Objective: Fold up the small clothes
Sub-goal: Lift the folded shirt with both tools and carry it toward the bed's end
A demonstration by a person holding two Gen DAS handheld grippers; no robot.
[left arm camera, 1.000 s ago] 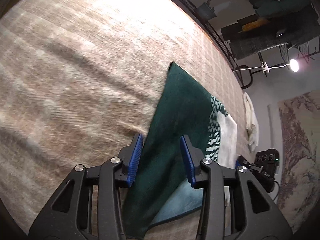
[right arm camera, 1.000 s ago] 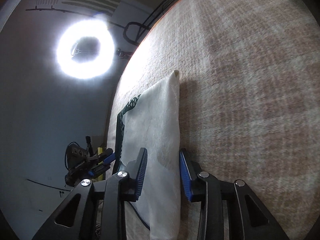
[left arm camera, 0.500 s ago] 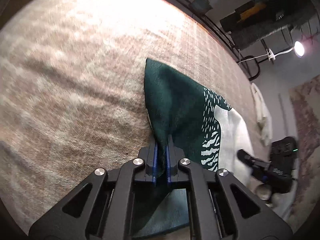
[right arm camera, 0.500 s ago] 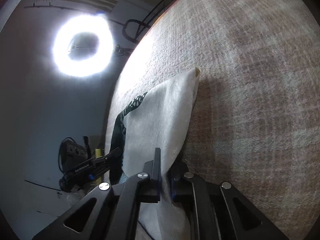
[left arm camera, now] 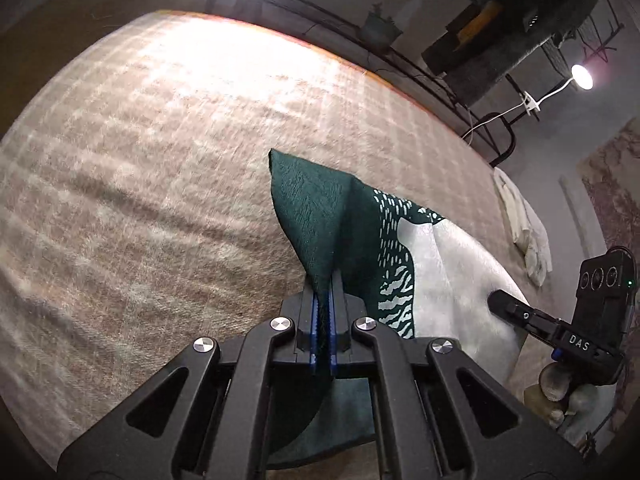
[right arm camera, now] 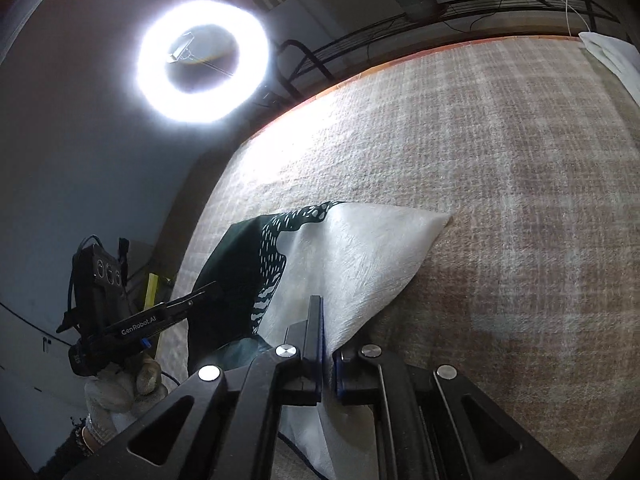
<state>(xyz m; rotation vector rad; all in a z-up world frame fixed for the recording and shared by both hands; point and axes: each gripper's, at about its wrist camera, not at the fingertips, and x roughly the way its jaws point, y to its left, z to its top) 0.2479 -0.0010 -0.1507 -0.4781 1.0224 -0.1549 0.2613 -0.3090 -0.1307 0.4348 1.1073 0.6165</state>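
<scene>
My left gripper fingers are clamped on the dark green end of the cloth, lifting it off the woven mat; my right gripper pinches the cloth's white end; between the 2, the cloth hangs above the mat.

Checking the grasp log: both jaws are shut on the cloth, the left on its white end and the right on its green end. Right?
Not quite: sides swapped. The left gripper pinches the cloth at its green end in the left wrist view; the right gripper pinches the white end.
</scene>
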